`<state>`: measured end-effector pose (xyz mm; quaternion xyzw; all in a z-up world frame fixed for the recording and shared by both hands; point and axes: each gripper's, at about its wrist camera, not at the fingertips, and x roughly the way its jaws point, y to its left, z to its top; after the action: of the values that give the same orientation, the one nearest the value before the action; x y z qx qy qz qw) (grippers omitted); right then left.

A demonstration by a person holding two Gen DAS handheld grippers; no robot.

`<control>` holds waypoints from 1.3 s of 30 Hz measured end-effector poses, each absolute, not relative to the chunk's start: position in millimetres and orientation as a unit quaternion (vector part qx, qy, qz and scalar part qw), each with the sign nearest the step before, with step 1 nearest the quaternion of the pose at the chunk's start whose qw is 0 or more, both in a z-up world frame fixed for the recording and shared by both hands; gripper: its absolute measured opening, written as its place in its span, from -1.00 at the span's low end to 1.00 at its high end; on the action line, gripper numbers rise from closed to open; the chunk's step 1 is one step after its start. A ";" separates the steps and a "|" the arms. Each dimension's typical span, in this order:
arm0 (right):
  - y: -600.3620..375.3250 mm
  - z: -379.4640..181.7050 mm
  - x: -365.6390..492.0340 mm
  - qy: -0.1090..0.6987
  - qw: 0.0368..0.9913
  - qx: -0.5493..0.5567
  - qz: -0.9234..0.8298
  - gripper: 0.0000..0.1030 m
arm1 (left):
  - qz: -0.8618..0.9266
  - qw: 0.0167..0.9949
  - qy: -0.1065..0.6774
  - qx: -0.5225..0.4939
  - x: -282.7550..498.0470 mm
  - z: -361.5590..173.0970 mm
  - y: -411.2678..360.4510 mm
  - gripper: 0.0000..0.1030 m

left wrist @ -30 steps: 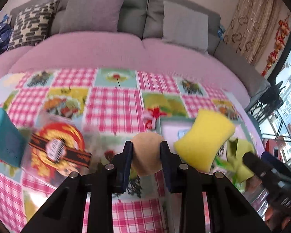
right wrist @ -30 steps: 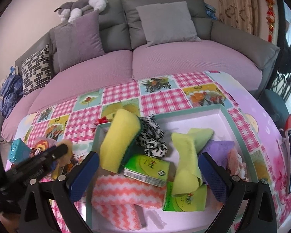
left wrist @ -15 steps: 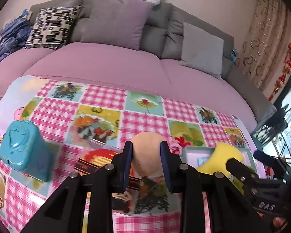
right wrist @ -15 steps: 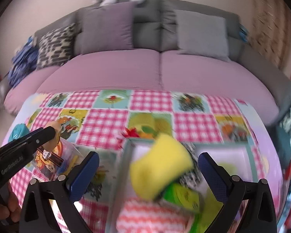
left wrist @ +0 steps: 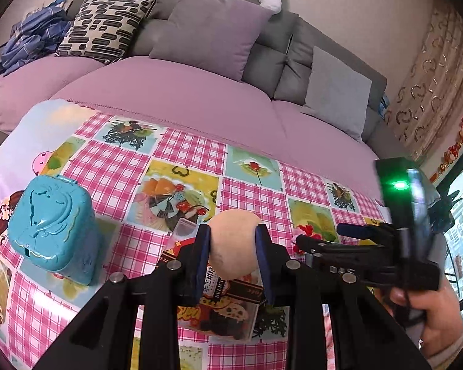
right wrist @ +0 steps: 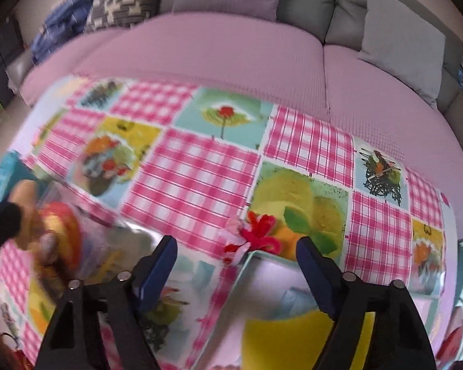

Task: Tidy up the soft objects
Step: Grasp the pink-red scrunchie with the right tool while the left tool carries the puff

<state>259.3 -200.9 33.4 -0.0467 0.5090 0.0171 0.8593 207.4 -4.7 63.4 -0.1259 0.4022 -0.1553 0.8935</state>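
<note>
My left gripper (left wrist: 233, 257) is shut on a round beige soft ball (left wrist: 234, 246) and holds it above a clear packet with a red and black label (left wrist: 225, 302) on the checked tablecloth. My right gripper (right wrist: 236, 273) is open and empty above the near left corner of a teal-rimmed tray (right wrist: 247, 262). A yellow sponge (right wrist: 293, 339) lies in the tray, under the right gripper. The right gripper also shows at the right of the left wrist view (left wrist: 355, 237). The left finger (right wrist: 3, 222) with the ball shows blurred at the left of the right wrist view.
A teal plastic case (left wrist: 52, 225) stands at the table's left. A red and pink bow (right wrist: 256, 234) lies by the tray's corner. A pink and grey sofa (left wrist: 200, 92) with cushions runs behind the table.
My left gripper has carried the ball leftward, away from the tray and the yellow sponge. My right gripper has dropped low and forward over the tray's left corner; it stays open.
</note>
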 end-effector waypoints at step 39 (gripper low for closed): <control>-196.6 59.1 232.2 0.479 0.876 -0.056 0.024 -0.19 | -0.173 0.895 0.399 -0.097 192.3 69.3 -22.0 -0.39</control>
<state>232.2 -196.6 59.1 -0.0562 0.4790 0.0243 0.8757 192.3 -22.0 69.3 -0.0971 0.3993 -0.1731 0.8951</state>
